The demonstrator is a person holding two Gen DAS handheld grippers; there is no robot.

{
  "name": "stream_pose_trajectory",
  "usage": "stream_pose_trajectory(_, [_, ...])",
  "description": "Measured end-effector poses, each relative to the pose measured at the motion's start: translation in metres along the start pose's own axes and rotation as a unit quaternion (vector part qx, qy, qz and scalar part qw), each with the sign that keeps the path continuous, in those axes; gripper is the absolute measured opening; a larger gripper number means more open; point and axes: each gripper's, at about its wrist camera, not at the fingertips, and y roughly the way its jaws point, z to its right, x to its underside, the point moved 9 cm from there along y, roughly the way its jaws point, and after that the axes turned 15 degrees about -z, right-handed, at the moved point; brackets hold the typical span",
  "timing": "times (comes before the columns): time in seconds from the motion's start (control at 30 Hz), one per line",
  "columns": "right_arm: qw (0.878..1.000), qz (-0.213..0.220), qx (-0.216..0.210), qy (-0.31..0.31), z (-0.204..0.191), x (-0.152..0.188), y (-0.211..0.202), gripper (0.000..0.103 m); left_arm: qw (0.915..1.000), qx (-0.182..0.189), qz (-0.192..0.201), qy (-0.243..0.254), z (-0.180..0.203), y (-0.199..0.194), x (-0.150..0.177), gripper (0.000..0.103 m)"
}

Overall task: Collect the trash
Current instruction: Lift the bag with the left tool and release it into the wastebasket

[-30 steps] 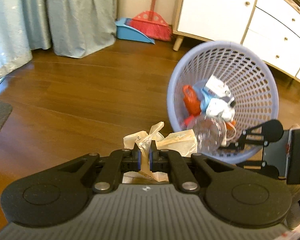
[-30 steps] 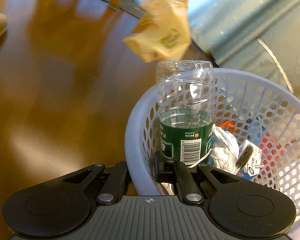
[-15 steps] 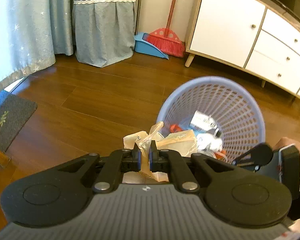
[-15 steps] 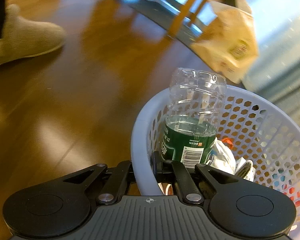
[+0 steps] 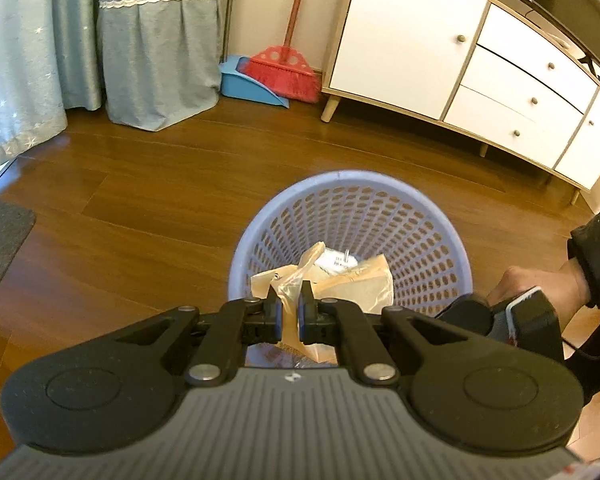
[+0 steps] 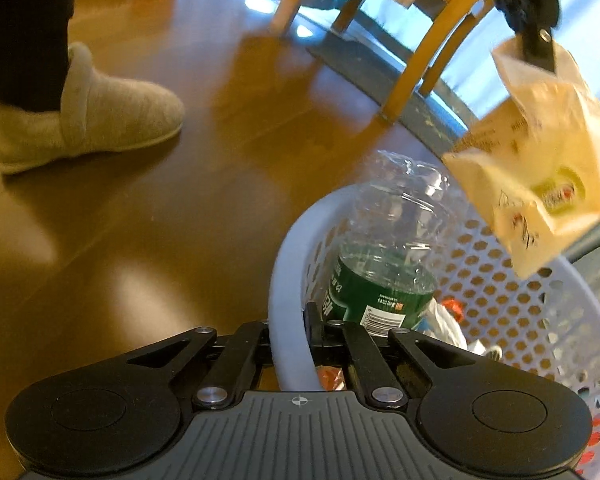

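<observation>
A crumpled yellow plastic bag (image 5: pixel 342 286) is pinched by its gathered top between the blue-padded fingertips of the left gripper (image 5: pixel 289 312); in the right wrist view the same bag (image 6: pixel 540 168) is seen hanging with its long axis roughly vertical, its bulk tilted down toward the lavender perforated basket (image 5: pixel 352 188), above the basket's opening. A small red and green printed logo is visible on the bag's lower corner, but the lettering is too blurred to be read.

The rim of the basket (image 6: pixel 288 280) is clamped by the right gripper (image 6: pixel 290 340), one finger outside the wall and one inside. A clear plastic bottle (image 6: pixel 388 264) is seen inside the basket just beyond the inner finger, standing roughly upright with its long axis vertical. A dark green label with white script and a barcode is wrapped around its lower part; the script cannot be made out. White crumpled wrappers and orange scraps lie at the basket bottom.

The person's hand (image 5: pixel 540 284), bare below a dark sleeve, is seen gripping the right tool's handle beside the basket. A grey slipper (image 6: pixel 80 120) rests on the wooden floor (image 5: pixel 160 208). A red broom (image 5: pixel 284 68) and blue dustpan (image 5: pixel 248 84) stand against the wall by a white cabinet (image 5: pixel 460 60).
</observation>
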Motion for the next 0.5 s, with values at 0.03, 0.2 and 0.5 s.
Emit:
stream_pose_trajectory(0.03, [1.000,0.004,-0.002,0.001,-0.002,-0.003,0.000,0.000,1.0000,0.001,-0.002,0.002,0.001,0.001,-0.003,0.004])
stream_pose_trajectory(0.2, [1.000,0.019,-0.007,0.023,-0.009,-0.009,-0.003,0.000,0.9999,0.002,-0.010,0.013,0.007,0.015,-0.019,0.004])
stream_pose_trajectory(0.5, [0.995,0.039,-0.005,0.088,0.001,-0.005,-0.018,0.000,0.9989,-0.002,-0.043,0.020,0.022,0.066,-0.025,0.017])
